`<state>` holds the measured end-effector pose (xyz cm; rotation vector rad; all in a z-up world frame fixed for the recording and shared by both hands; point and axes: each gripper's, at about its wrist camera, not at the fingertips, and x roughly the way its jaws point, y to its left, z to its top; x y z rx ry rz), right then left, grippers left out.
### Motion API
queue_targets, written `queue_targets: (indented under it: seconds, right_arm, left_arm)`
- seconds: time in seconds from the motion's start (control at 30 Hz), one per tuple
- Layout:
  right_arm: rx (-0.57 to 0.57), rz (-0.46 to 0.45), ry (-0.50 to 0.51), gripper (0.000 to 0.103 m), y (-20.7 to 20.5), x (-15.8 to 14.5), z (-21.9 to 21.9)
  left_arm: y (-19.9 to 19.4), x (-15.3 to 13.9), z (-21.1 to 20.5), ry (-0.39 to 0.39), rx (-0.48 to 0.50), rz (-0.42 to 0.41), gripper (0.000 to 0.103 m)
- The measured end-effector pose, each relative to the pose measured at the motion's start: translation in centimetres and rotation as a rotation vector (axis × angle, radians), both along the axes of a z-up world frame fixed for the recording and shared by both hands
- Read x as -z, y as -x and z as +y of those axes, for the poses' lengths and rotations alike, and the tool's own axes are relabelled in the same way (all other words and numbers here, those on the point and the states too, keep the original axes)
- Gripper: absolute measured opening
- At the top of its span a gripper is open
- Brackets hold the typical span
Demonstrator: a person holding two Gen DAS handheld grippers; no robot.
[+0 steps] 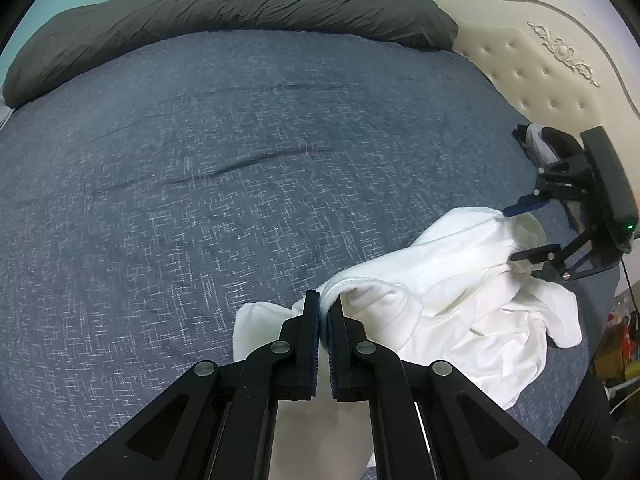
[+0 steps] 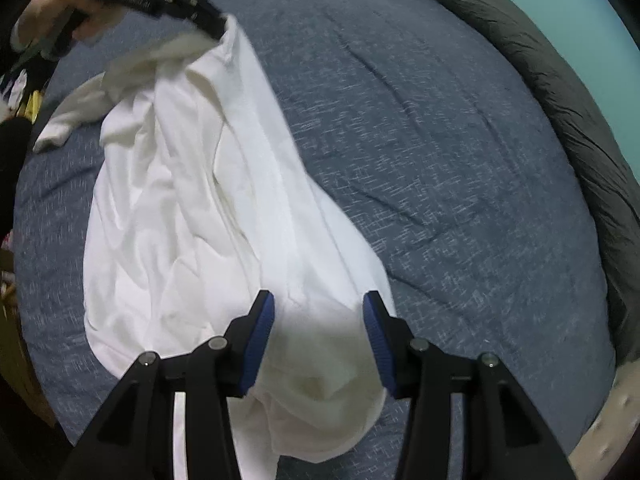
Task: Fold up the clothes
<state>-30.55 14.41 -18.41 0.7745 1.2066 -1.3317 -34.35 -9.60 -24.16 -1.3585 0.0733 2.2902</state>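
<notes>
White garment [image 2: 192,200] lying rumpled on the blue bed cover [image 1: 200,180], near the bed's front edge and toward the headboard side. Long axis stretched from the left gripper [image 1: 324,308] to the right gripper [image 2: 318,308], one sleeve [image 2: 68,116] flopped off sideways onto the cover. Left gripper's jaws together, clamped on a thick rolled edge of the garment. Right gripper's jaws apart, straddling the bunched far end of the cloth, pads not seen pressing on it. Dark grey duvet [image 1: 240,8] rolled along the far side of the bed, well apart from the garment. Cream tufted headboard [image 1: 540,60] beyond the right gripper. Broad stretch of cover open beside the cloth. Clutter off the bed's edge, too blurred to tell.
</notes>
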Motion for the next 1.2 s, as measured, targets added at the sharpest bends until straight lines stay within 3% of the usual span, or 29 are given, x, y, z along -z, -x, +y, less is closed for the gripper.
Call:
queue_targets:
  seconds: [0.1, 0.17, 0.27, 0.53, 0.6, 0.67, 0.73, 0.93, 1.1, 1.2]
  right_arm:
    - [-0.024, 0.003, -0.015, 0.035, -0.1, 0.9, -0.4]
    - [-0.038, 0.007, -0.027, 0.021, -0.2, 1.4, -0.3]
    - [-0.037, 0.001, -0.023, 0.010, -0.1, 1.5, -0.2]
    - [0.133, -0.113, 0.190, 0.009, 3.0, -2.0, 1.6]
    - [0.175, -0.135, 0.234, 0.009, 3.8, -2.9, 2.1]
    - [0.215, -0.154, 0.275, 0.009, 4.4, -3.6, 2.4]
    - [0.260, -0.174, 0.313, 0.009, 5.0, -4.1, 2.5]
    - [0.358, -0.223, 0.369, 0.009, 6.1, -4.5, 2.5]
    - [0.380, -0.238, 0.376, 0.009, 6.0, -4.3, 2.3]
    - [0.382, -0.245, 0.382, 0.009, 5.9, -4.5, 2.7]
  left_arm:
    - [-0.1, 0.0, 0.1, 0.001, 0.002, 0.002, 0.004]
    - [-0.1, 0.0, 0.0, 0.002, 0.003, 0.002, 0.004]
    - [0.0, 0.1, 0.1, 0.005, 0.003, 0.000, 0.004]
    - [0.0, 0.3, 0.0, 0.018, 0.008, 0.000, 0.006]
    - [-0.1, 0.0, -0.1, 0.024, 0.007, 0.009, 0.016]
    - [-0.3, -0.4, -0.2, 0.024, 0.002, 0.028, 0.036]
    - [-0.5, -1.1, -0.4, 0.023, 0.001, 0.049, 0.040]
    - [-1.5, -2.4, 1.2, 0.106, 0.089, 0.125, 0.042]
    - [-1.9, -2.7, 3.0, 0.125, 0.165, 0.145, 0.042]
    - [-1.8, -2.3, 4.2, 0.184, 0.204, 0.164, 0.042]
